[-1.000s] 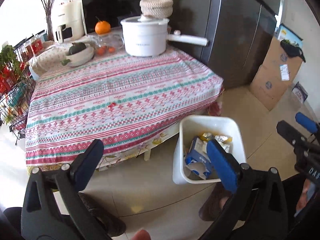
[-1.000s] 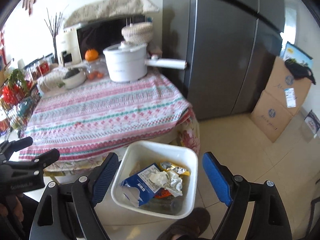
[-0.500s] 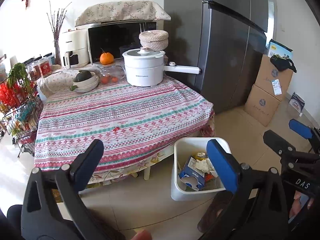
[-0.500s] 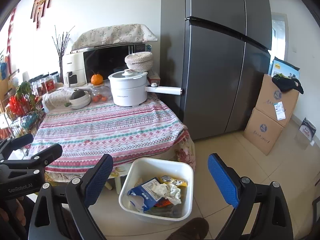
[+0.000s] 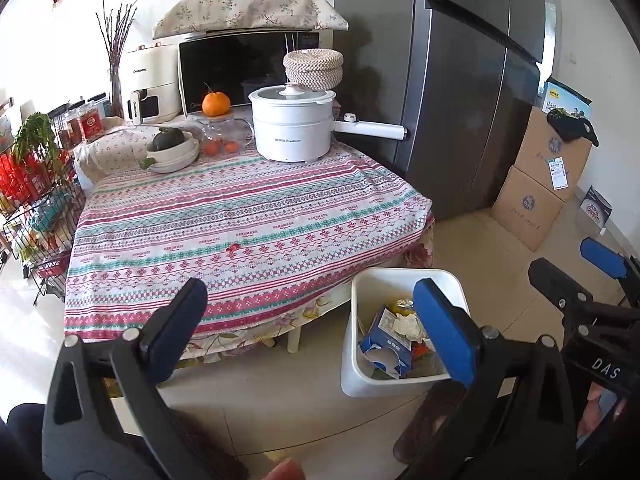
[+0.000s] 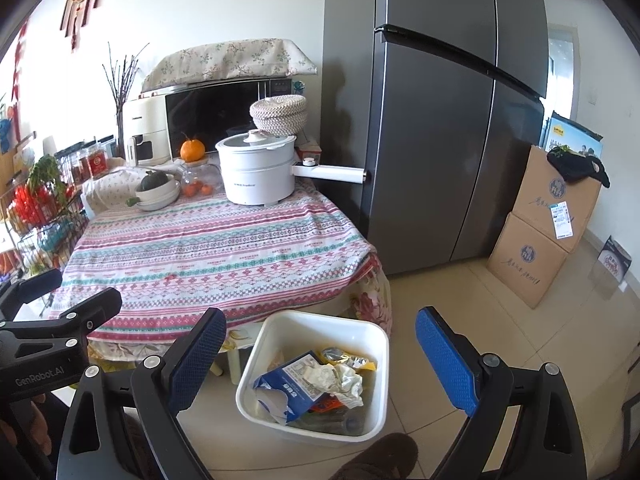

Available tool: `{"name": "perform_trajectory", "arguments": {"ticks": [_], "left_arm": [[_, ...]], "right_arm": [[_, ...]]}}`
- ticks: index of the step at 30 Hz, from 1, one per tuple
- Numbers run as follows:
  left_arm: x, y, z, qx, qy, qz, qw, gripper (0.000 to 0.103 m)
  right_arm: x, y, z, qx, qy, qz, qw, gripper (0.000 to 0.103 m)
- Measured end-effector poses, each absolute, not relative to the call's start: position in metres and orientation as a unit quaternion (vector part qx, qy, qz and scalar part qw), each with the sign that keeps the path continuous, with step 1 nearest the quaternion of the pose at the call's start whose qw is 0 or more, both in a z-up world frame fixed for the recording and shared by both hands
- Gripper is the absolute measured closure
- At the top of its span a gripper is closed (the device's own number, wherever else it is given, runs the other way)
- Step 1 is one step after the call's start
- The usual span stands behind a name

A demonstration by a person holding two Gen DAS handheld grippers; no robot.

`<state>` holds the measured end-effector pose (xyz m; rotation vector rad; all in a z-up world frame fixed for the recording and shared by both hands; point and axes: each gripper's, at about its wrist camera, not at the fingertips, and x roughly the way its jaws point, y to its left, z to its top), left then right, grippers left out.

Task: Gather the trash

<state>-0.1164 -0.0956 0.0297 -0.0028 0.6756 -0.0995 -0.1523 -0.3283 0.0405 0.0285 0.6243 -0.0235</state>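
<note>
A white trash bin (image 5: 362, 376) (image 6: 256, 408) stands on the floor by the table's near right corner. It holds a torn blue carton (image 5: 386, 346) (image 6: 280, 390), crumpled paper (image 6: 340, 380) and a foil wrapper (image 6: 344, 356). A small red scrap (image 5: 233, 248) (image 6: 169, 278) lies on the striped tablecloth (image 5: 240, 216) (image 6: 216, 244). My left gripper (image 5: 316, 328) is open and empty, held back from the table. My right gripper (image 6: 320, 356) is open and empty above the bin.
At the table's back stand a white pot (image 5: 292, 124), a bowl with a squash (image 5: 172, 148), an orange (image 5: 216, 104) and a microwave (image 5: 236, 68). A grey fridge (image 5: 460, 80) is on the right, with cardboard boxes (image 5: 540, 184) beside it. A wire rack (image 5: 36, 200) stands left.
Both grippers have pulled back and up from the table and bin, so more of the room shows. Both stay open and empty.
</note>
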Motion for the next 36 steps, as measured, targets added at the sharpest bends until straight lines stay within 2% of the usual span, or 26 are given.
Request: {"name": "perform_trajectory", "arguments": {"ticks": [36], "left_arm": [[-0.1126, -0.0994, 0.0271, -0.008, 0.348, -0.05, 0.936, 0.001]], "right_arm": [[-0.1519, -0.3266, 0.0447, 0.01, 0.298, -0.022, 0.954, 0.006]]}}
